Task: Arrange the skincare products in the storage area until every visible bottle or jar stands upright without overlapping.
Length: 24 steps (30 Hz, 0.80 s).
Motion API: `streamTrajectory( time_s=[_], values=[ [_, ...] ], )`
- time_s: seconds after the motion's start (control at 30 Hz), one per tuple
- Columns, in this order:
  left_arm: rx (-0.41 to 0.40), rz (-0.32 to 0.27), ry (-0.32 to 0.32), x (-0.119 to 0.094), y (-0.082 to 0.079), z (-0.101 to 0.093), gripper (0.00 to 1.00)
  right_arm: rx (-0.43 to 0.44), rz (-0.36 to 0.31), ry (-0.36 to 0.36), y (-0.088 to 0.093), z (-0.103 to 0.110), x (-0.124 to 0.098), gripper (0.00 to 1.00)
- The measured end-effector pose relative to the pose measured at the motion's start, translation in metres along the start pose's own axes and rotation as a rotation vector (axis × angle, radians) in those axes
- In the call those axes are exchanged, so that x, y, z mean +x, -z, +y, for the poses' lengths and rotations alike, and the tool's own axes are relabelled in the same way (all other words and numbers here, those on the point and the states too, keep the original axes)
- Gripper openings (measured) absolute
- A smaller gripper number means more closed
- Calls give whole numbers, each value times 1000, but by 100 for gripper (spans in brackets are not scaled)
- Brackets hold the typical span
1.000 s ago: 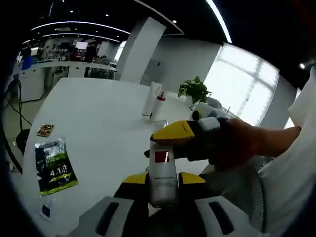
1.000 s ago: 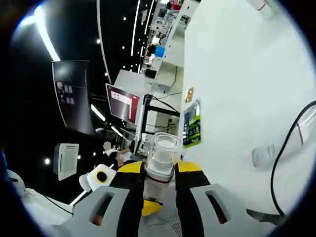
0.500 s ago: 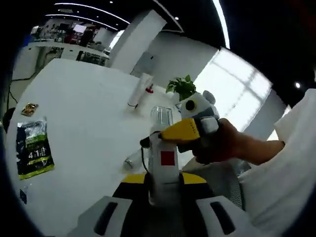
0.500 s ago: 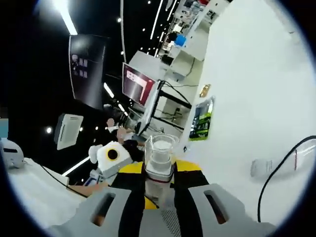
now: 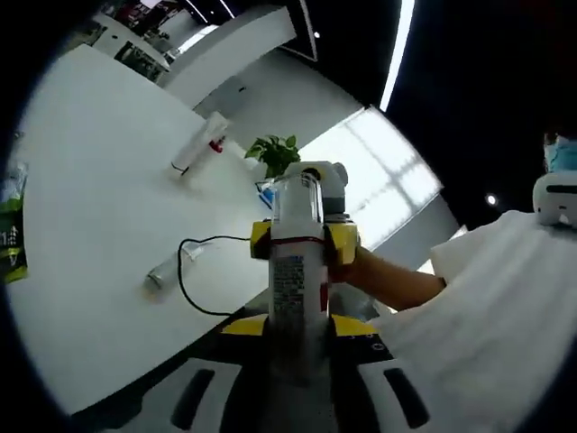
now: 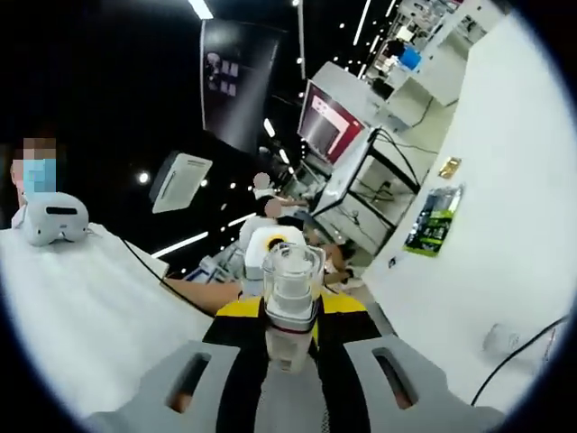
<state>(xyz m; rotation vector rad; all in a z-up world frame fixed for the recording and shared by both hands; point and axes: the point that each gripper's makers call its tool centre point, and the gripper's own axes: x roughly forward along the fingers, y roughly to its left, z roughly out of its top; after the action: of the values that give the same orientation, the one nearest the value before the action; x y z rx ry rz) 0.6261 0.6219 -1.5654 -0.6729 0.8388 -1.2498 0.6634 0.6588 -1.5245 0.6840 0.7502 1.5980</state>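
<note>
bottle [image 5: 296, 271] — white, clear cap | table [image 5: 81, 216] — white | packet [image 6: 431, 219] green

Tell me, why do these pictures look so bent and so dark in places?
Left gripper view: a fisheye lens curves the white table; the window glares white behind the bottle. Right gripper view: the room is dark, ceiling lights streak, and the bottle stays sharp.

A white bottle [image 5: 297, 271] with a clear cap and a red band under it is held off the white counter [image 5: 81, 225], its printed label facing the left gripper view. A white tube [image 5: 200, 144] with a red cap lies flat far back, and a small item [image 5: 163, 270], perhaps a vial, lies nearer.
</note>
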Motion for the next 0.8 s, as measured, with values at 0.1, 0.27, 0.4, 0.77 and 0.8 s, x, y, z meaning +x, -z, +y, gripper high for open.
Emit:
streamTrajectory(
  time_s=[0.1, 0.27, 0.4, 0.77, 0.8],
  values=[
    [-22, 28, 26, 2, 4, -5, 23, -3, 17, -14, 1, 3, 4, 19],
    [1, -11, 6, -2, -3, -5, 23, -5, -1, -3, -6, 1, 4, 19],
    [39, -45, -82, -4, -9, 9, 22, -6, -26, 75, -11, -10, 9, 19],
    [65, -132, -335, -17, -25, 49, 22, 5, -122, 327, -24, -46, 12, 20],
    [76, -132, -368, -19, -25, 53, 22, 7, -129, 345, -23, -49, 13, 20]
  ],
)
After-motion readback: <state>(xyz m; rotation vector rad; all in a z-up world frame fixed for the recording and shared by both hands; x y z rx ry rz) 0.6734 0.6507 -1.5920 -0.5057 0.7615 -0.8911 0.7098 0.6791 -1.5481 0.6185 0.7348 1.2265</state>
